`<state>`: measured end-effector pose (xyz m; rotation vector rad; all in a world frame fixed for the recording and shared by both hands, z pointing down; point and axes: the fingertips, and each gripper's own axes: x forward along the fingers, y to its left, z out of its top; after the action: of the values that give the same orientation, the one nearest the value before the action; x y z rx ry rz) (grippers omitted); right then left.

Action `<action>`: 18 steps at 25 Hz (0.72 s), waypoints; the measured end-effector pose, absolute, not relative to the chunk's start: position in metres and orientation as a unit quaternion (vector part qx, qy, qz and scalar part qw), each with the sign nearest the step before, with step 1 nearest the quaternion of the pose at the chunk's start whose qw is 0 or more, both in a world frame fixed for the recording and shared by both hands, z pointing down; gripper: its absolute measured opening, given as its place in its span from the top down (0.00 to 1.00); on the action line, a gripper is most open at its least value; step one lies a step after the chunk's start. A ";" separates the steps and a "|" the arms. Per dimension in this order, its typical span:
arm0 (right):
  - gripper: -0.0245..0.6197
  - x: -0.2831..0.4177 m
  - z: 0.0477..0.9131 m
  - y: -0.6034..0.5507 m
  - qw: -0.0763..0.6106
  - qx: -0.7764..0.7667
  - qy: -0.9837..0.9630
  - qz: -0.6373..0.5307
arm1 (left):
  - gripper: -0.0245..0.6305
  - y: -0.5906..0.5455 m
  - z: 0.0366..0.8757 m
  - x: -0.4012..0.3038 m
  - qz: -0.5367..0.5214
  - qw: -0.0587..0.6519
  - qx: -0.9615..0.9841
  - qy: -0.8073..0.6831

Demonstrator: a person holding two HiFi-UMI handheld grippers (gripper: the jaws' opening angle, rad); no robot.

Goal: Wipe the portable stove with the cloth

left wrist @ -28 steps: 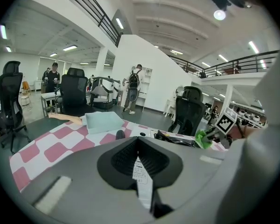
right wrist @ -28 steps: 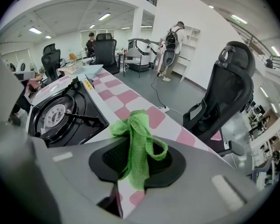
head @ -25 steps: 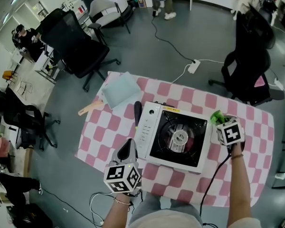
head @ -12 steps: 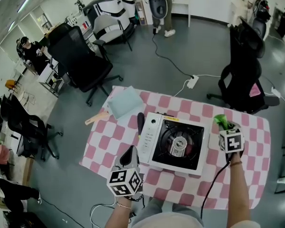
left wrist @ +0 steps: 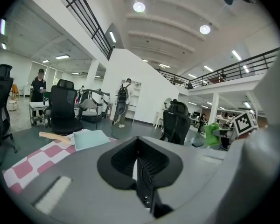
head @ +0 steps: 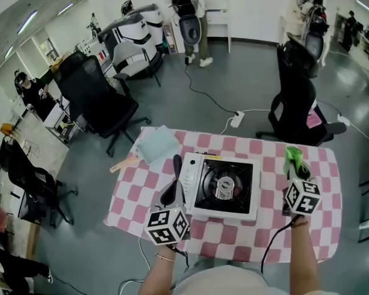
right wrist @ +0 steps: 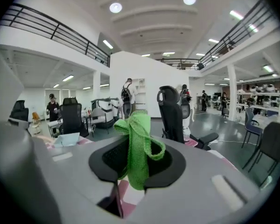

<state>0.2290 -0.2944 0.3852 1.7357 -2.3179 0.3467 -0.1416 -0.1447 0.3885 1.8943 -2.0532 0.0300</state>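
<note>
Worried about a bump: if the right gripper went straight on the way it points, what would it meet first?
Likely nothing on the table: the right gripper, shut on the green cloth, points level over its far edge. First in line seems the black office chair beyond; depth is unclear.

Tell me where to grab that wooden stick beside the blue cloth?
Take the wooden stick by the end poking past the table's left edge. It lies flat, so only that overhanging end likely leaves room under it; come in from the left, jaws above and below.
</note>
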 end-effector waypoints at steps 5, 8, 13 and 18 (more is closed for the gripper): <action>0.82 0.263 0.377 -0.248 0.052 0.645 -0.753 0.116 | 0.96 -0.159 0.380 -0.123 0.006 0.164 0.687 -0.707; 0.82 0.274 0.382 -0.222 0.034 0.664 -0.737 0.117 | 0.96 -0.167 0.381 -0.111 0.013 0.158 0.701 -0.695; 0.82 0.283 0.397 -0.192 0.026 0.680 -0.719 0.142 | 0.96 -0.173 0.385 -0.095 0.021 0.160 0.719 -0.676; 0.82 0.282 0.401 -0.174 0.037 0.685 -0.714 0.141 | 0.96 -0.170 0.388 -0.094 0.026 0.162 0.724 -0.670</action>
<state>0.2818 -0.1742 0.4008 2.1031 -2.1907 0.4333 -0.0937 -0.1704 0.3883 2.0677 -1.9108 0.0750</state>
